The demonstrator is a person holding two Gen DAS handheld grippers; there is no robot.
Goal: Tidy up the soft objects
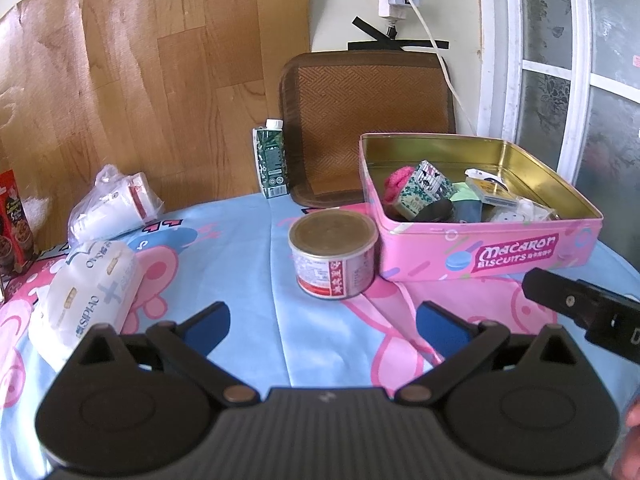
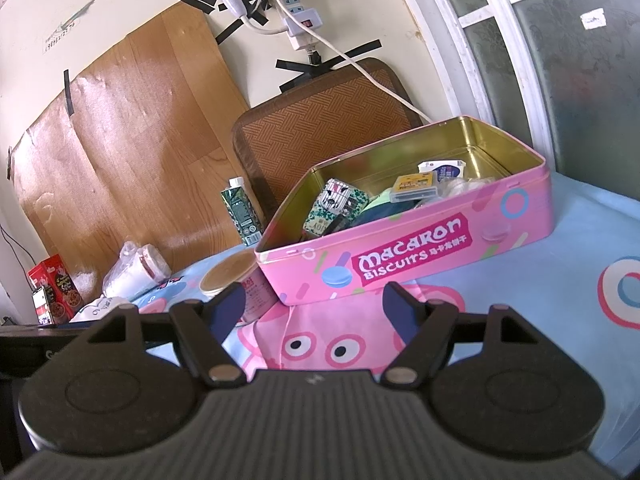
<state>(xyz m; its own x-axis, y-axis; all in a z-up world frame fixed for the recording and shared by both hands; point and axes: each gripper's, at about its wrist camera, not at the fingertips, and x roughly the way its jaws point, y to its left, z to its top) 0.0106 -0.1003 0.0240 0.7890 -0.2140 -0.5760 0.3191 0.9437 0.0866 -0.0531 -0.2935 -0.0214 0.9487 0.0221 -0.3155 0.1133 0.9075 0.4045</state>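
Left wrist view: both tongs released above the worktop, nothing between their fingers.

The left tongs [image 1: 322, 322] spread wide at lower centre of the frame; the right tongs [image 2: 314, 308] likewise in the right wrist view. The pink biscuit tin [image 1: 492, 248] sits right of centre, lid off, with a pink knitted piece [image 1: 396, 182] among small items inside. A tissue pack [image 1: 86, 300] lies at lower left, a bagged white roll [image 1: 114, 208] just behind it. A round can [image 1: 334, 256] stands beside the tin.

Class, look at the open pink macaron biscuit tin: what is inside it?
Inside the open pink macaron biscuit tin: a pink knitted item, a patterned small carton and a yellow flat pack. Whatever lies underneath is hidden.
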